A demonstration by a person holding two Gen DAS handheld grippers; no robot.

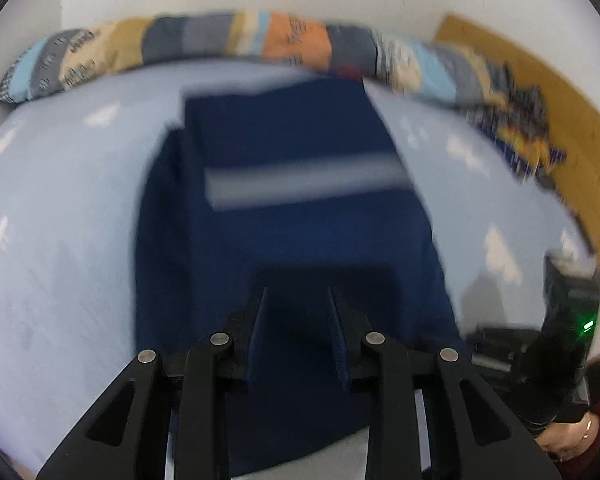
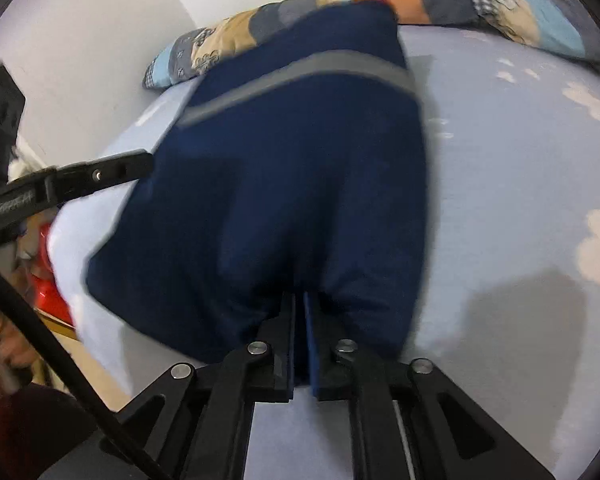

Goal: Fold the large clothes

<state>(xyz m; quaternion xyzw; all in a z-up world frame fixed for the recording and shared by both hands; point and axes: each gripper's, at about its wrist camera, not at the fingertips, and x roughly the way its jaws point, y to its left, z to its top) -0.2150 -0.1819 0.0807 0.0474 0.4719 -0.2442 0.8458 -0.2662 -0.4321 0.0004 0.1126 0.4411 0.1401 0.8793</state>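
A large navy garment (image 1: 292,216) with a grey stripe lies on a light blue bed sheet (image 1: 60,200), partly folded. My left gripper (image 1: 298,300) is open over the garment's near part, with nothing between its fingers. My right gripper (image 2: 300,300) is shut on the near edge of the navy garment (image 2: 300,168) and lifts it off the sheet (image 2: 520,160). The left gripper also shows in the right wrist view (image 2: 140,166), at the garment's left edge. Both views are blurred by motion.
A patchwork quilt roll (image 1: 220,40) lies along the far edge of the bed against the white wall. A brown board (image 1: 540,92) is at the far right. A red object (image 2: 48,280) sits off the bed's left side.
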